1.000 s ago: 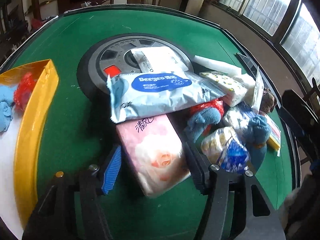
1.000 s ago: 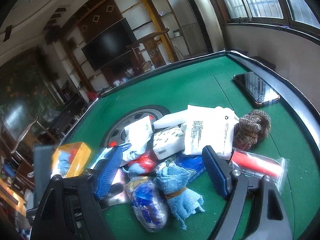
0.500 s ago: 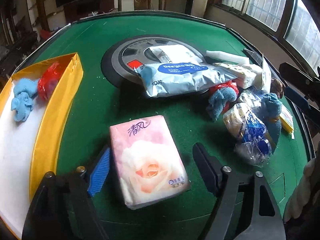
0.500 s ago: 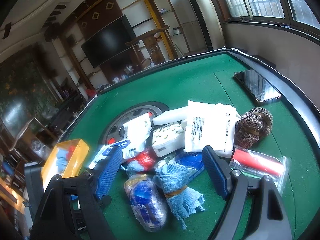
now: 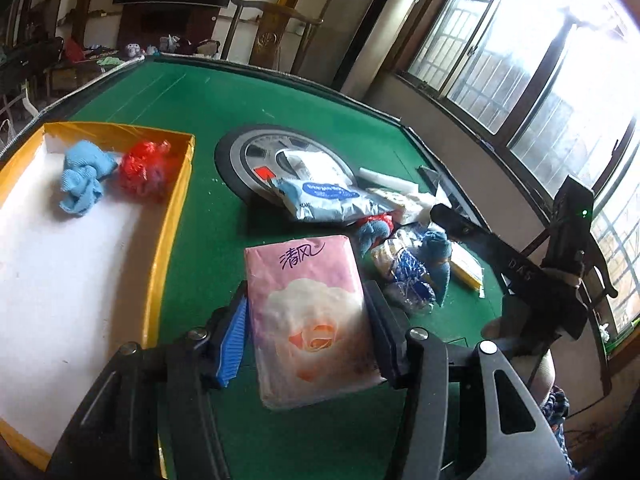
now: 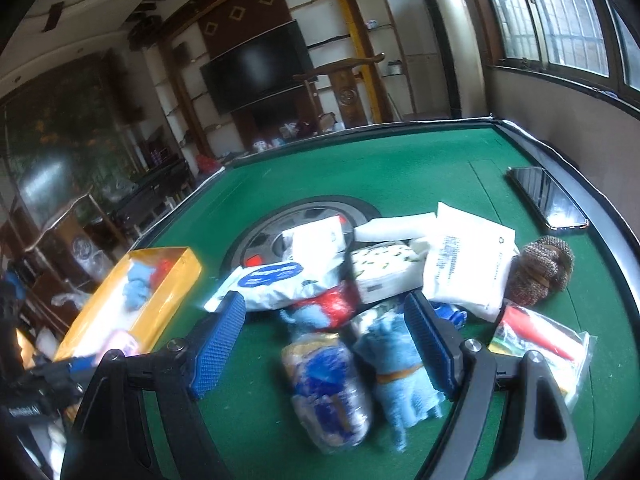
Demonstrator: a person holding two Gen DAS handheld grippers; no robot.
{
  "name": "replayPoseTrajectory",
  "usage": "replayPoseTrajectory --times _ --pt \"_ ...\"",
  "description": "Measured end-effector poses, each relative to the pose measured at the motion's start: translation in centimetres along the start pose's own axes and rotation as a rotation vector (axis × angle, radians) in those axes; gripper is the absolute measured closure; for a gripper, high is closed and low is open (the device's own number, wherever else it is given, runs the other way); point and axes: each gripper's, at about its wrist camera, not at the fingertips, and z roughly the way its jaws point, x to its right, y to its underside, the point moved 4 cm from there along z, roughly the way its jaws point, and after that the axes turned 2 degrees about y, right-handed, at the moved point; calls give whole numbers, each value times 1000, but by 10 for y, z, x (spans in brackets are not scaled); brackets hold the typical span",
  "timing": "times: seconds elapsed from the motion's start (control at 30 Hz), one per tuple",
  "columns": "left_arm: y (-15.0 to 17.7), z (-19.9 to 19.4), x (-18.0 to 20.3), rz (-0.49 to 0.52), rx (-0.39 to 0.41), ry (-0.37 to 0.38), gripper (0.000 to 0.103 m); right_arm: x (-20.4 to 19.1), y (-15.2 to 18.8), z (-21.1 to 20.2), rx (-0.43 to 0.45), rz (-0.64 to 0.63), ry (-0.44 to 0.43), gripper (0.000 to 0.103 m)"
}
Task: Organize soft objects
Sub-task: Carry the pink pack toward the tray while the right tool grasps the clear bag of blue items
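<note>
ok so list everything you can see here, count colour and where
table: 1, green felt, under everything
box: 1, yellow, white inside, left side of table
cloth: 1, light blue, in the box
mesh ball: 1, red, in the box beside the cloth
tissue pack: 1, pink, between the left fingers
wipes pack: 1, white and blue, left of the pile
white packets: several, back of the pile
rolled cloth: 1, light blue, front of the pile
wrapped bundle: 1, blue and yellow, front of the pile
knit ball: 1, brown, right of the pile
clear bag: 1, red inside, far right
phone: 1, black, table edge
left gripper: shut on the tissue pack
right gripper: open above the pile
</note>
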Motion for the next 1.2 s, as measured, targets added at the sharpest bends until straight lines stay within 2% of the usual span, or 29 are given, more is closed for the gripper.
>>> replayPoseTrajectory --times 0.1,0.23,0.37,0.53,0.57,0.63,0.67,0.7,0.87,0.97,1.2 --pt "-4 -22 -10 7 37 -12 51 -14 8 -7 -36 -20 -38 25" --pt "-2 -36 -34 -26 51 -23 51 -34 28 10 -191 -86 -82 25" --pt "3 -37 -62 -95 47 -25 51 -37 40 37 -267 -182 42 26" --pt "7 -54 -86 -135 71 -50 51 -32 45 51 -286 -242 148 26" --pt "7 -57 -91 -146 76 -58 51 -32 46 51 -284 -247 161 28" --pt "8 -61 -102 -166 83 -69 51 -30 45 48 -275 -256 205 49" --pt "9 -62 -106 -175 86 -74 51 -28 45 47 -273 -254 213 55" --pt "9 -64 -109 -184 89 -78 51 -26 44 45 -271 -252 225 64" --pt "11 -72 -127 -205 106 -93 51 -19 40 32 -268 -222 206 77" --pt "11 -77 -136 -216 116 -104 51 -20 34 20 -254 -163 141 94" --pt "14 -78 -158 -259 115 -114 51 -38 23 0 -217 -105 26 95"
